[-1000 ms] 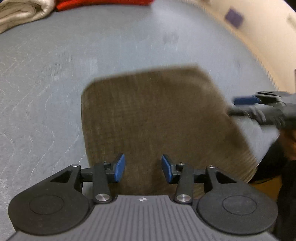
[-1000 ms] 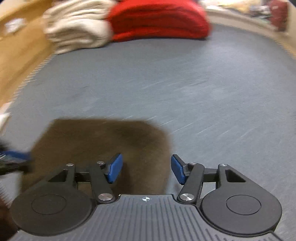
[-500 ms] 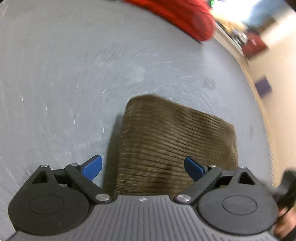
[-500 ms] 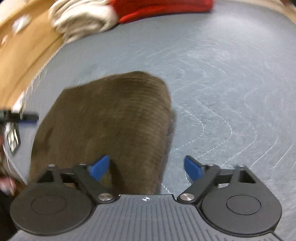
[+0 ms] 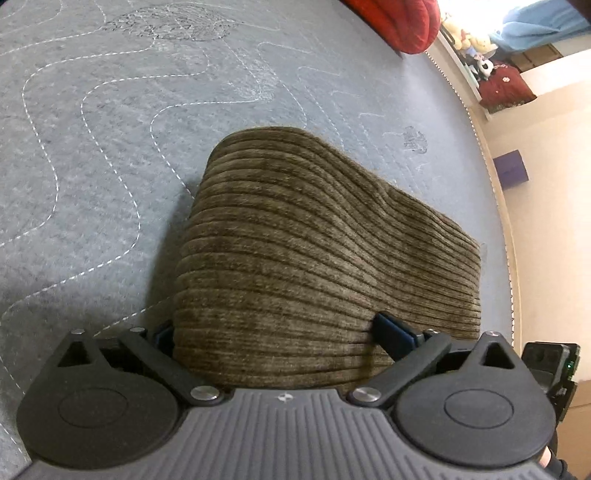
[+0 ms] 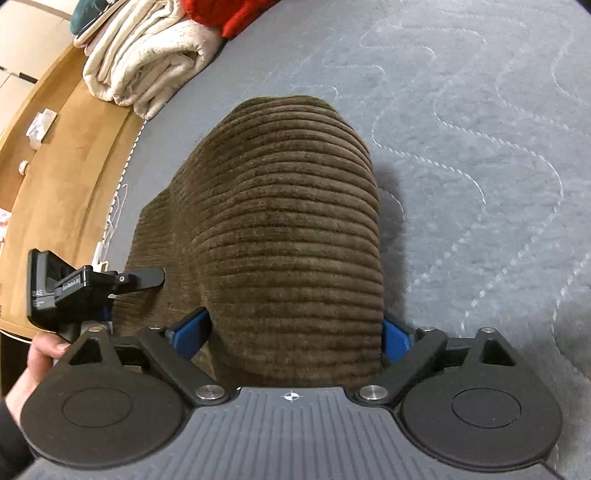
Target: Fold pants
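The folded brown corduroy pants (image 5: 317, 258) lie as a thick ribbed bundle on the grey quilted mat (image 5: 110, 147), near its edge. The left gripper (image 5: 284, 336) straddles the bundle's near left end; its jaws have just been opening and stand spread wide, with the cloth bulging between the blue pads. Whether the pads press on it, I cannot tell. The right gripper (image 6: 291, 332) straddles the near right end; its jaws opened and have just been closing a little, and the cloth fills the whole gap between both blue pads, which lie against its sides.

In the right wrist view the left gripper's black finger (image 6: 140, 278) lies on the pants, and a hand (image 6: 33, 365) holds that tool. Beyond the bundle, a folded cream blanket (image 6: 147, 62) and a red fabric pile (image 5: 402, 22) sit at the mat's far edge. A wooden floor (image 6: 62, 177) borders the mat, and a small purple block (image 5: 511, 170) lies off it.
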`<control>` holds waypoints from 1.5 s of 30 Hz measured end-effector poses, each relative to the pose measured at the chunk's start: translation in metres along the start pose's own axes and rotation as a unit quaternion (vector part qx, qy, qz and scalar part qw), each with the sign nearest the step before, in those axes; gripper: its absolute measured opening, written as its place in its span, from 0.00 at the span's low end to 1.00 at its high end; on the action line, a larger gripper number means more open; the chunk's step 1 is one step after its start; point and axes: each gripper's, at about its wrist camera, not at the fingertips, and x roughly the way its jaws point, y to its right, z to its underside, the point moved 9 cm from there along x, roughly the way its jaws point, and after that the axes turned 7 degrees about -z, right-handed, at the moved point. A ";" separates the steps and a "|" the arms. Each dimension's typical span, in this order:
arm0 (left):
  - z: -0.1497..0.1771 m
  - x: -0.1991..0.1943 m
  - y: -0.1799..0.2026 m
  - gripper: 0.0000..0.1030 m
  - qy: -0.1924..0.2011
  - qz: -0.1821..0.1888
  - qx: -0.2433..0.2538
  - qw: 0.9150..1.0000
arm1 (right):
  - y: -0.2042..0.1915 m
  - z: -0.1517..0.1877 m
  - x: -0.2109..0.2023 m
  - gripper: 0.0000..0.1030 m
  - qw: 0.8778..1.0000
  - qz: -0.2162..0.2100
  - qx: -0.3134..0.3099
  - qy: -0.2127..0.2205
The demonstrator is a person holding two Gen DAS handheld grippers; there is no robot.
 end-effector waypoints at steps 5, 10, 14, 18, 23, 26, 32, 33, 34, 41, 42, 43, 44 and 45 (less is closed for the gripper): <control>-0.007 -0.010 0.028 0.67 0.015 -0.032 0.048 0.998 | -0.022 -0.006 -0.015 0.50 0.999 -0.011 -0.031 0.021; -0.031 -0.024 0.086 0.57 0.063 -0.011 0.074 0.995 | -0.032 -0.028 -0.063 0.48 0.995 -0.014 -0.063 0.081; -0.052 -0.030 0.155 0.56 0.113 0.011 0.105 0.988 | -0.033 -0.067 -0.118 0.48 0.987 -0.008 -0.100 0.122; -0.075 -0.030 0.220 0.56 0.160 0.044 0.114 0.980 | -0.021 -0.120 -0.166 0.48 0.980 0.003 -0.125 0.152; -0.103 -0.013 0.265 0.74 0.194 0.066 0.092 0.974 | 0.003 -0.180 -0.196 0.52 0.974 0.017 -0.147 0.173; -0.120 -0.008 0.245 0.87 0.250 -0.080 0.065 0.963 | 0.045 -0.205 -0.191 0.76 0.967 0.107 -0.124 0.194; -0.108 -0.002 0.238 0.75 0.243 -0.106 0.074 0.961 | 0.111 -0.193 -0.188 0.63 0.961 0.183 -0.038 0.205; -0.103 0.004 0.245 0.70 0.238 -0.104 0.093 0.961 | 0.105 -0.191 -0.186 0.63 0.959 0.188 -0.064 0.202; -0.098 0.005 0.246 0.58 0.233 -0.105 0.108 0.961 | 0.098 -0.189 -0.182 0.63 0.956 0.196 -0.093 0.196; -0.058 0.084 0.245 0.25 0.100 -0.173 0.219 0.955 | 0.126 -0.173 -0.159 0.62 0.953 0.262 -0.107 0.111; -0.050 0.094 0.240 0.25 0.086 -0.190 0.228 0.951 | 0.137 -0.168 -0.152 0.62 0.954 0.267 -0.098 0.090; -0.048 0.094 0.243 0.25 0.095 -0.198 0.235 0.947 | 0.143 -0.164 -0.150 0.62 0.958 0.258 -0.089 0.088; -0.047 0.091 0.248 0.25 0.104 -0.204 0.241 0.943 | 0.144 -0.165 -0.152 0.63 0.961 0.249 -0.077 0.090; -0.046 0.085 0.254 0.29 0.116 -0.210 0.246 0.939 | 0.143 -0.168 -0.155 0.63 0.961 0.250 -0.068 0.094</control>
